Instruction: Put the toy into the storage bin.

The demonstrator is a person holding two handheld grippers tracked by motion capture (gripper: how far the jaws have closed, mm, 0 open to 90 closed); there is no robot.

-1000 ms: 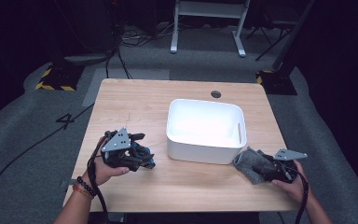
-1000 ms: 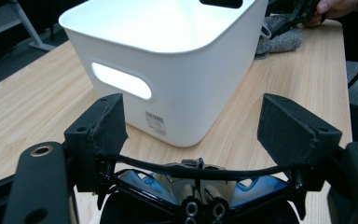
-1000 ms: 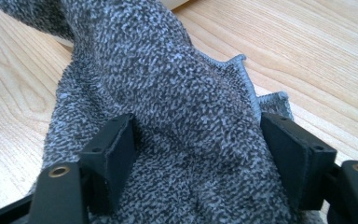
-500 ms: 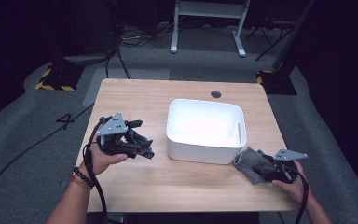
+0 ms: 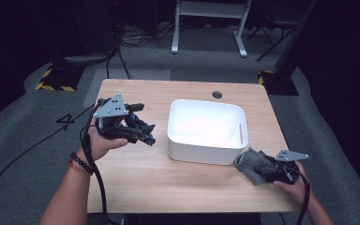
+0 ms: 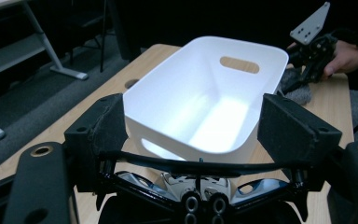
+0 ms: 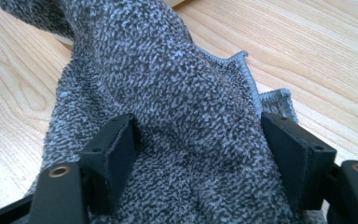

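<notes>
At the left of the high view, our left claw (image 5: 147, 136) is held above the light wooden table (image 5: 136, 183), its jaws spread apart with nothing between them, pointing toward the bin. Its black cable (image 5: 96, 183) loops down past our forearm, which wears a beaded bracelet (image 5: 78, 163) at the wrist. In the left gripper view the two black pads (image 6: 298, 128) frame the bin's near wall, well short of touching it.

In the middle stands the white rectangular plastic bin (image 5: 236, 119), empty inside, with an oblong handle slot (image 6: 239, 64) cut in its end wall. It sits squarely between our two claws and blocks any straight line from one to the other. Behind it, a small round hole (image 5: 217, 94) pierces the table top near the far edge.

To the right, just beside the bin's near right corner and seemingly touching it, lies the crumpled grey speckled knit cloth (image 5: 249, 161). Our right claw (image 5: 262, 169) rests low on it. In the right gripper view the jaws stand wide on either side of a raised fold of the cloth (image 7: 186, 116), the fabric bunched between them; we cannot tell whether the pads actually press it. The cloth's stitched hem (image 7: 251, 84) lies flat on the wood.

Beyond the table, on the grey carpet, stand a white metal frame (image 5: 206, 23) and yellow-black hazard-striped plates (image 5: 51, 84).
</notes>
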